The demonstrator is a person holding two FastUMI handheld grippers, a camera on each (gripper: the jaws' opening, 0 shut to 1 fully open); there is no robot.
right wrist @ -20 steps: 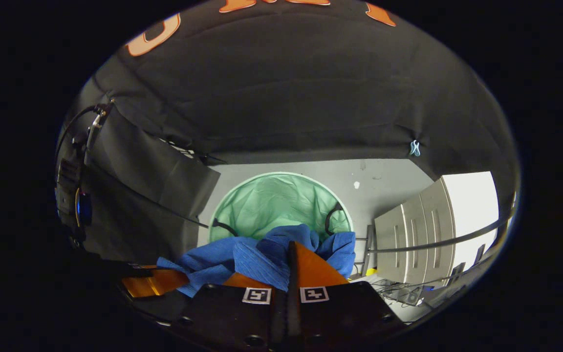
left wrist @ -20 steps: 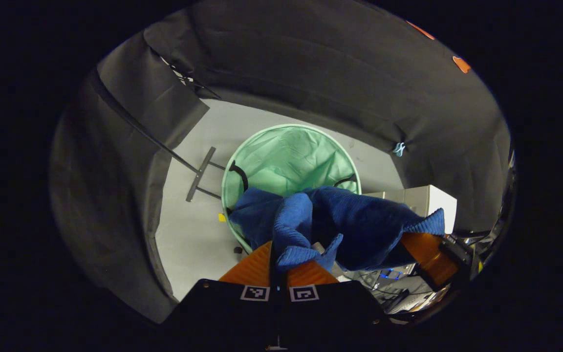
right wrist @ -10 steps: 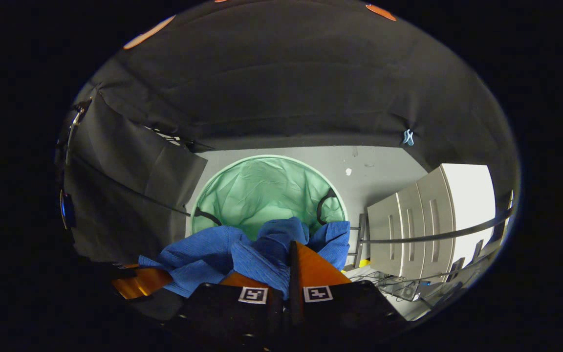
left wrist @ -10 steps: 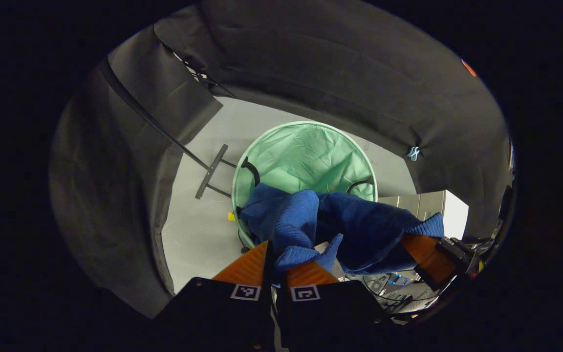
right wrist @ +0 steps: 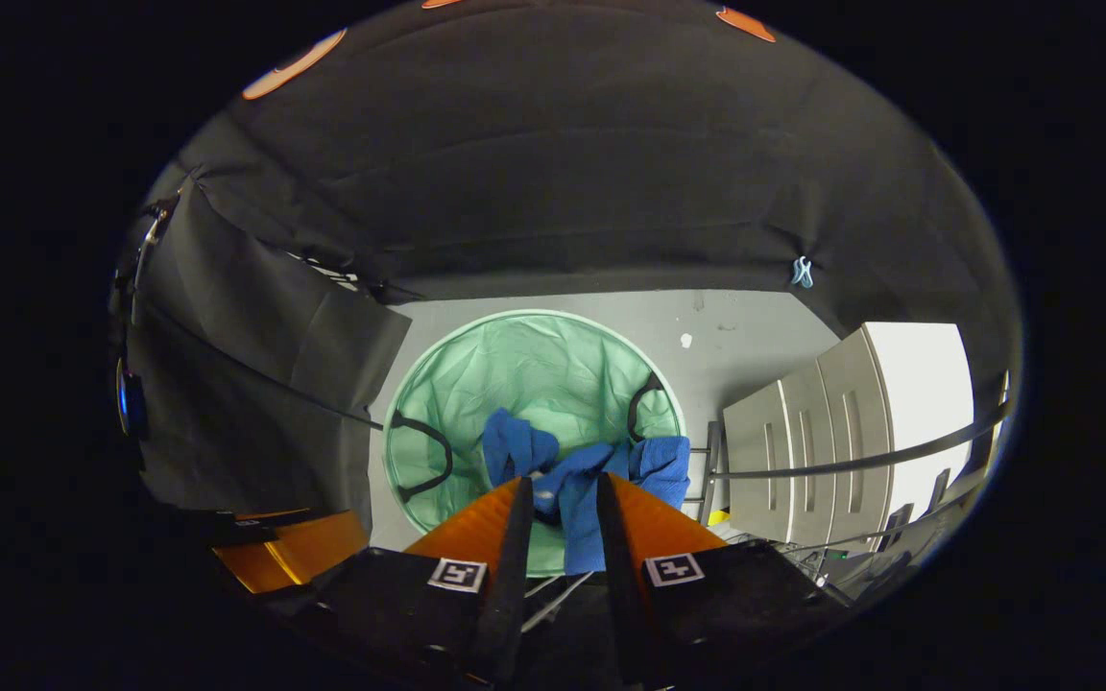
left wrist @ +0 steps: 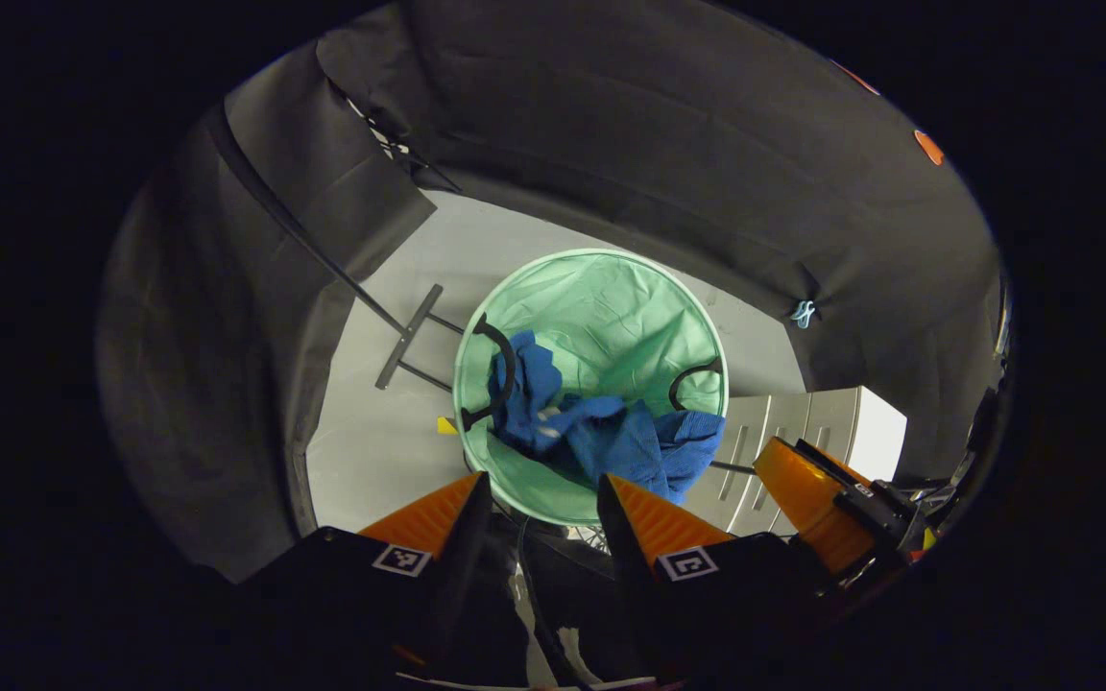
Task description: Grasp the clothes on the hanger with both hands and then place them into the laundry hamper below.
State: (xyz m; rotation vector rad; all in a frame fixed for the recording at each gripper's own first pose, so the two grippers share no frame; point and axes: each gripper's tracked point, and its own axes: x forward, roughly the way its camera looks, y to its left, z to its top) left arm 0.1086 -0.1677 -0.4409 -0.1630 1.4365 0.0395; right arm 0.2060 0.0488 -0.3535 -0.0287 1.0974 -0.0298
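Below both parted hand-held grippers, blue clothes lie in hamper.

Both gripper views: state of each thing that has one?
Left gripper: jaws open, holding nothing.
Right gripper: jaws open, holding nothing.
Blue clothes: crumpled in the hamper, one corner draped over the rim.
Laundry hamper: upright on the floor, mouth open.
Drawer cabinet: drawers closed.
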